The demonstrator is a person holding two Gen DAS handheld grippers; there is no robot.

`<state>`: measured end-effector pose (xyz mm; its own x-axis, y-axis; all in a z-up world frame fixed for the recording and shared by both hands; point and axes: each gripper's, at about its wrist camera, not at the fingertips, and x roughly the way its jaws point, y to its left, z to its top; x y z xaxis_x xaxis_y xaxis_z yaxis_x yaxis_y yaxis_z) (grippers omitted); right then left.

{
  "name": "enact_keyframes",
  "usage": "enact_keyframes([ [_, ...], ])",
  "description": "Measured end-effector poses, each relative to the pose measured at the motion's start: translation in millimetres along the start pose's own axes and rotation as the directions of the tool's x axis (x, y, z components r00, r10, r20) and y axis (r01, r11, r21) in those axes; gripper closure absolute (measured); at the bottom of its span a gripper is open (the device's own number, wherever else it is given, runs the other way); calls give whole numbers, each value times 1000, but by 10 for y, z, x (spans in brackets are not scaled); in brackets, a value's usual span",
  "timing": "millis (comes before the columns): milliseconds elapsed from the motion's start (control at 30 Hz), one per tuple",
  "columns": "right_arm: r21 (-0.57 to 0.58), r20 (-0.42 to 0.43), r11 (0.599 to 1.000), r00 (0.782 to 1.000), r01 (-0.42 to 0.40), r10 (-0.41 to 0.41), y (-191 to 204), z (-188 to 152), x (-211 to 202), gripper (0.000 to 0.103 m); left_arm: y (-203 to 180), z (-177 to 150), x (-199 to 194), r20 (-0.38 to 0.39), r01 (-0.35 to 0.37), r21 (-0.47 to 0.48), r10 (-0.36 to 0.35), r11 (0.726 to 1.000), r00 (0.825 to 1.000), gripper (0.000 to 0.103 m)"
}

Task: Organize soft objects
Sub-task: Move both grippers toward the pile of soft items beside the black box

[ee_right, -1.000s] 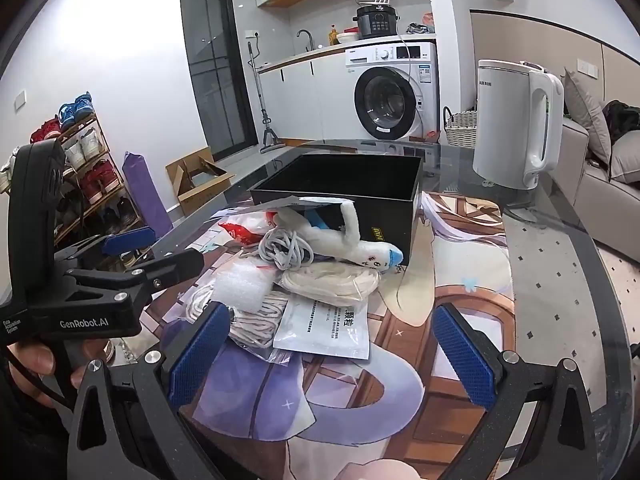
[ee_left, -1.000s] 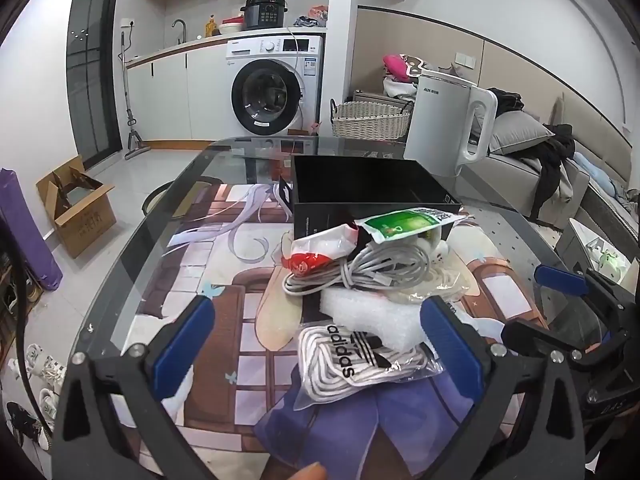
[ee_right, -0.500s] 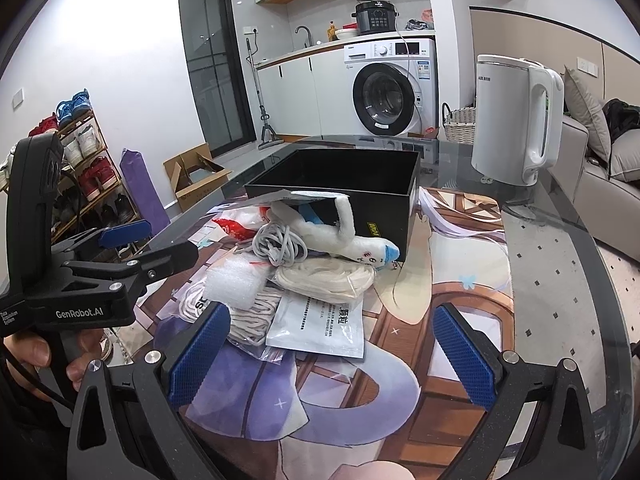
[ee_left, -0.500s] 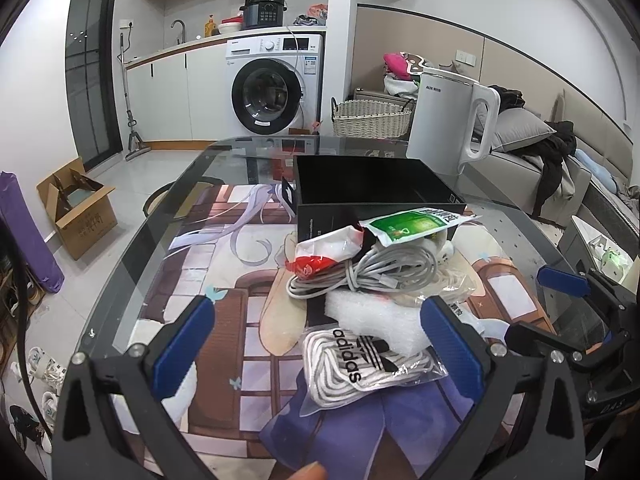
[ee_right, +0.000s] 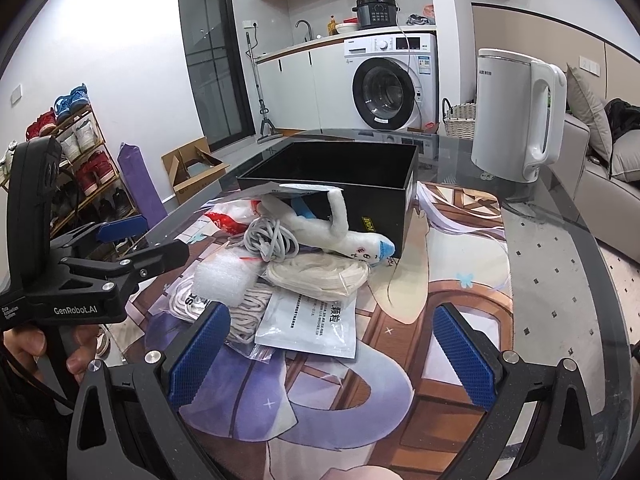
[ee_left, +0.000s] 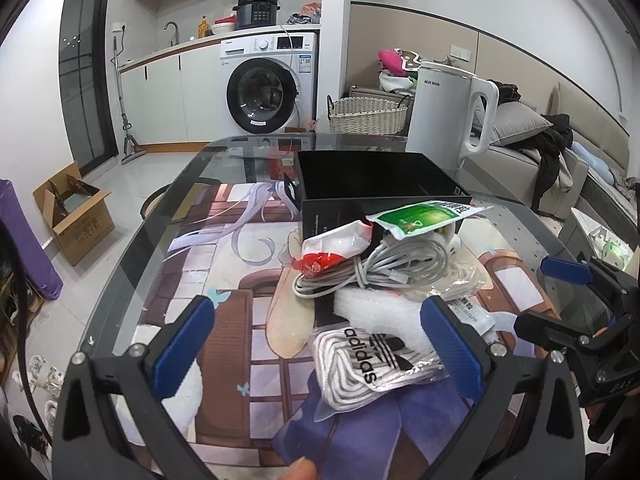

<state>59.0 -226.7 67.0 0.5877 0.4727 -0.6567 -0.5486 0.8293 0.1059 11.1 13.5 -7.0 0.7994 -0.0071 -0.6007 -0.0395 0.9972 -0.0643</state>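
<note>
My left gripper (ee_left: 316,344): spread wide with nothing between its 2 blue pads, low over the near edge of the glass table (ee_left: 132,248); the bagged laces sit just beyond the gap, toward the right pad.
My right gripper (ee_right: 332,344): also spread wide and empty, near the table edge, aimed at the pile from its right side; it shows in the left view at the far right (ee_left: 568,300).
My hand (ee_right: 48,344): wrapped round the handle of the left tool, seen at the left of the right view.
Bag of white laces (ee_left: 372,360): nearest item of the pile, clear bag with black adidas print, lying on the printed mat (ee_left: 240,320).
White sachet (ee_right: 312,324): flat, printed, at the near right of the pile, partly under the cream bundle.
Foam piece (ee_left: 376,308): white, just behind the laces bag.
Cream bundle in a bag (ee_right: 320,276): right of the foam.
Grey cable (ee_left: 376,268): coiled, on top of the heap.
Red and white packet (ee_left: 332,248): left of the cable — touching it.
Green packet (ee_left: 424,216): leaning at the box's front wall.
White plush toy (ee_right: 336,232): draped against the box front.
Black box (ee_right: 332,176): open-topped, directly behind the pile.
White kettle (ee_right: 516,120): far right — well apart from the pile.
</note>
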Motion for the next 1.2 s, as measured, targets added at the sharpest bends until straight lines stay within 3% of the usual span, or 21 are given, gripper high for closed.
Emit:
enact_keyframes([
  [433,-8,-40,1000,999,-19,19,25,-27,148,0,-1,-2,53,-28,48,5,-48,999,998,0],
  [1200,-16,-90,999,995,-34,32,37,-13,330,0,-127,76,92,-32,70,68,-68,995,997,0],
])
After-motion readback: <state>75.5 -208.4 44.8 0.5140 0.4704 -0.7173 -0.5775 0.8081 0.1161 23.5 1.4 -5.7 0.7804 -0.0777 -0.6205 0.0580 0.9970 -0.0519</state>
